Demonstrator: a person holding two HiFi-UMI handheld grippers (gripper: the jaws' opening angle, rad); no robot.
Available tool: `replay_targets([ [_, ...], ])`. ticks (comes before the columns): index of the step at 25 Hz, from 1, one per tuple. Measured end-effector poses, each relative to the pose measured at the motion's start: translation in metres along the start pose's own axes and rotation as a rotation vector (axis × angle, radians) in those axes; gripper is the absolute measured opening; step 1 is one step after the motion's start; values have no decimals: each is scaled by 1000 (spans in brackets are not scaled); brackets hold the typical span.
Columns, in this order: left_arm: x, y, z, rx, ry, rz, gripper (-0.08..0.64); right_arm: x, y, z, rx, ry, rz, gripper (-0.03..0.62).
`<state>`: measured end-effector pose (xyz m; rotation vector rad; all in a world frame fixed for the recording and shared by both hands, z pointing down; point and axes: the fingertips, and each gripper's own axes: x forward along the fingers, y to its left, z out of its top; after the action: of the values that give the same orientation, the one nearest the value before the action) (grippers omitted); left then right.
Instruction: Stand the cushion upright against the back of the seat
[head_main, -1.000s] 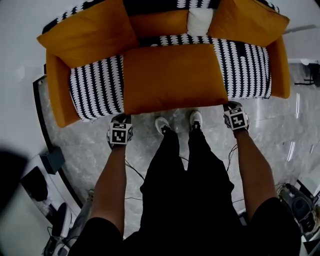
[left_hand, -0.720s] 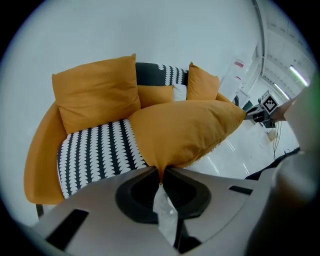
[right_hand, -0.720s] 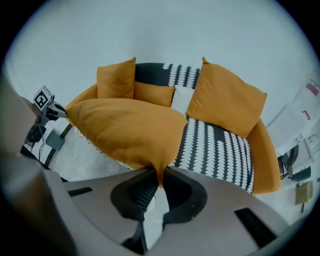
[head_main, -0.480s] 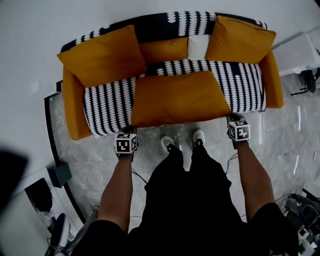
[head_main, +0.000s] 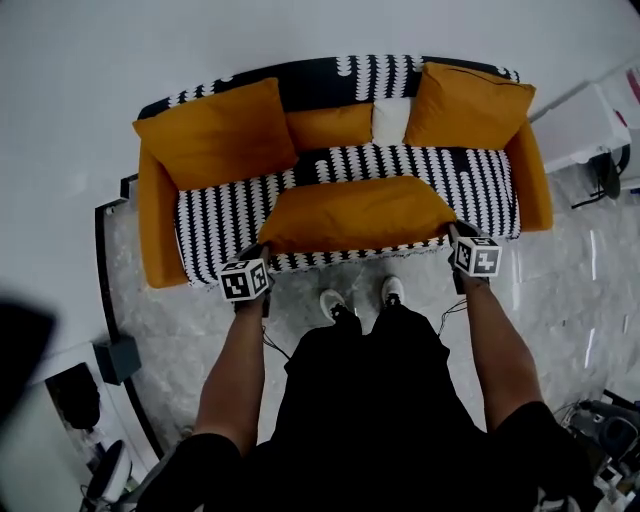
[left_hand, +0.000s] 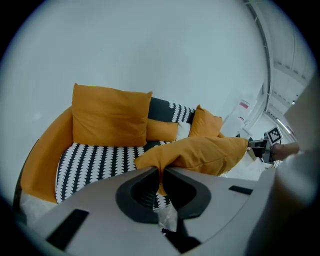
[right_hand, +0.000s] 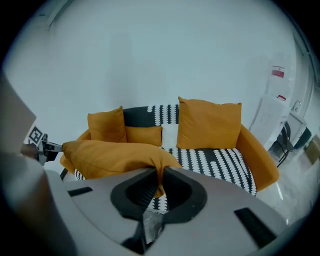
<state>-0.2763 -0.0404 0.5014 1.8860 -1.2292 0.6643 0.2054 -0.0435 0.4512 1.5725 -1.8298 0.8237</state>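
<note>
A large orange cushion (head_main: 360, 212) hangs lifted over the front of the striped sofa seat (head_main: 225, 215), held by its two near corners. My left gripper (head_main: 257, 252) is shut on its left corner, and my right gripper (head_main: 452, 236) is shut on its right corner. In the left gripper view the cushion (left_hand: 200, 154) stretches right from the left gripper (left_hand: 161, 174) toward the other gripper. In the right gripper view the cushion (right_hand: 115, 157) runs left from the right gripper (right_hand: 161, 176). The sofa back (head_main: 320, 80) is black with white marks.
Two big orange cushions (head_main: 215, 130) (head_main: 465, 105) lean on the sofa back at either end, with a small orange cushion (head_main: 330, 127) and a white one (head_main: 390, 120) between them. Orange armrests (head_main: 157, 230) flank the seat. My feet (head_main: 332, 303) stand on grey marble floor; equipment and cables lie at left and right.
Both grippers have risen with the cushion's near edge, lifting it off the seat front. The view has pulled back, so the sofa looks smaller and farther.
</note>
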Motion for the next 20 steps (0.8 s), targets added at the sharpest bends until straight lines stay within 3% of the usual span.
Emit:
replay_targets([
  [11,-13,-6,53,-2,-78,-24,34,-16,2,58,23,-102,15,53],
  [20,10,-25,109,22,-108,-29,34,1,-32,112,22,-149,26,52],
])
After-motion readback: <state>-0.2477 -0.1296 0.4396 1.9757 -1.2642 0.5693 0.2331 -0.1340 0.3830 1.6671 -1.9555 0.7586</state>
